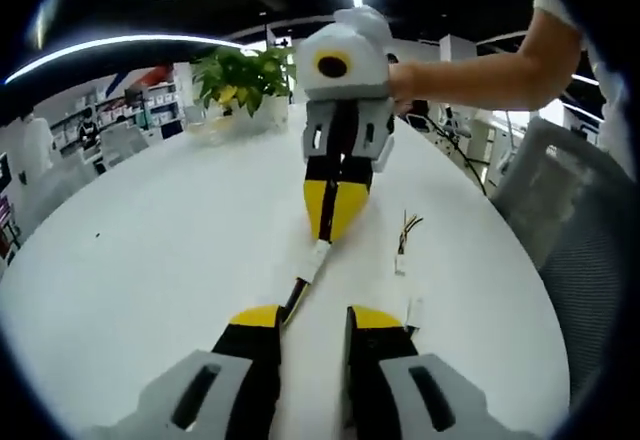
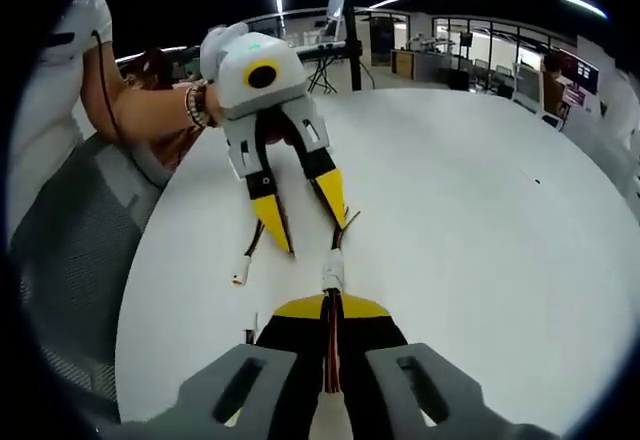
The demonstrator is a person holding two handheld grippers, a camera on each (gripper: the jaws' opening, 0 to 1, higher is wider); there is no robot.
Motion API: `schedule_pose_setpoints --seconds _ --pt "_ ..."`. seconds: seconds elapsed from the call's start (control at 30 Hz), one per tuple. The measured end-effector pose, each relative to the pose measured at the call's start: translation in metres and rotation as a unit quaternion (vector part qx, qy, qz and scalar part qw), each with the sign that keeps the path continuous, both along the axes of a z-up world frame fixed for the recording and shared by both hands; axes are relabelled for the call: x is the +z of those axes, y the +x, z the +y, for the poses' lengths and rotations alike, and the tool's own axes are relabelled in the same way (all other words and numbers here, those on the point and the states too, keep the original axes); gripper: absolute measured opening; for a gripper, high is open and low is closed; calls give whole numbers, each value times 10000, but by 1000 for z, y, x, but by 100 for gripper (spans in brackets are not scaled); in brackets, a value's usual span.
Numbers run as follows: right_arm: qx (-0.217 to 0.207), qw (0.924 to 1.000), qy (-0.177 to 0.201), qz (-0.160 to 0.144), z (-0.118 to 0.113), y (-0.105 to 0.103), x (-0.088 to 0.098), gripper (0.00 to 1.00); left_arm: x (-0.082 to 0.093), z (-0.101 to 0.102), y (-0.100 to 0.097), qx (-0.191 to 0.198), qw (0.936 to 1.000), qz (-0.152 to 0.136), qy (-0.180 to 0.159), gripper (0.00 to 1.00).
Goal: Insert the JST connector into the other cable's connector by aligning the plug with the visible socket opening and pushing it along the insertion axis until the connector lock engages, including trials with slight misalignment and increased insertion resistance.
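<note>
My right gripper (image 2: pixel 326 306) is shut on a thin red-and-black cable (image 2: pixel 328 345), and a white JST connector (image 2: pixel 332 270) sticks out just past its yellow tips. In the left gripper view the same right gripper (image 1: pixel 332 232) points down at me with that connector (image 1: pixel 318 258) at its tips. A dark wire (image 1: pixel 294 298) runs from the connector toward my left gripper (image 1: pixel 315 318), whose jaws stand apart and do not clamp it. In the right gripper view the left gripper (image 2: pixel 310 232) hovers open just beyond the connector.
A loose cable with a white plug (image 1: pixel 402 250) (image 2: pixel 241 276) lies on the round white table (image 1: pixel 150 230) beside the grippers. A potted plant (image 1: pixel 245 75) stands at the far edge. A grey mesh chair (image 1: pixel 585 220) and a person's arm (image 1: pixel 480 70) are alongside.
</note>
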State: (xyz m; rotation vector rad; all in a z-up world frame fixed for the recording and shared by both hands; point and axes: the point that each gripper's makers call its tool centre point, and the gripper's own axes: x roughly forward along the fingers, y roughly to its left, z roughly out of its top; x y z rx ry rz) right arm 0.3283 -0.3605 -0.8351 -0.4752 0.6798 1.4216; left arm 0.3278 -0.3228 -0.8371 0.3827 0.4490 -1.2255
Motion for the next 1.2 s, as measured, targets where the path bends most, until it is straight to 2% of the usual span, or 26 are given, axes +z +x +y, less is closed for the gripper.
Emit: schedule_pose_setpoints --seconds 0.2,0.27,0.4,0.43,0.5,0.6,0.7,0.73,0.87,0.9,0.93,0.97,1.0,1.03,1.1,1.13,1.2 --pt "170 9996 -205 21 0 3 -16 0 0 6 7 256 9994 177 -119 20" --pt "105 9998 -141 87 1 4 -15 1 3 7 8 313 9991 174 -209 20" --pt "-16 9998 -182 25 1 7 -15 1 9 6 9 385 9974 332 -506 22" --pt "-121 9997 -197 10 1 8 -14 1 10 6 9 393 9972 334 -538 22" --pt "-1 9998 -166 -82 1 6 -9 1 12 6 10 435 9965 348 -619 22" --pt "-48 9997 -39 -231 2 8 1 2 17 5 10 429 9964 288 -673 22" --pt "-207 9983 9 -548 -2 17 14 0 33 -1 6 280 9954 213 -896 21" --pt "-209 9985 15 -515 -2 16 15 0 40 -3 8 325 9945 144 -989 21" --pt "-548 9962 -47 -681 -10 24 19 0 58 -2 10 402 9921 70 -1186 21" --pt "-871 9929 86 -810 -13 30 29 0 63 -2 10 403 9915 36 -1238 21" --pt "-934 9919 148 -844 -14 32 33 0 68 -1 11 421 9906 9 -1301 21" --pt "-1264 9892 346 -651 -16 32 43 0 79 0 13 489 9878 -45 -1477 21" --pt "-1324 9887 391 -581 -17 31 45 0 83 1 14 518 9865 -65 -1555 21" --pt "-1901 9789 572 -486 -21 39 54 0 96 2 15 577 9816 -121 -1814 21" --pt "-2078 9736 740 -592 -25 39 65 0 108 1 12 525 9787 -154 -1980 20" --pt "-2141 9709 826 -683 -26 37 71 0 114 1 13 617 9766 -136 -2056 20" --pt "-2178 9699 684 -850 -32 31 75 0 124 -1 12 620 9740 -174 -2170 16"
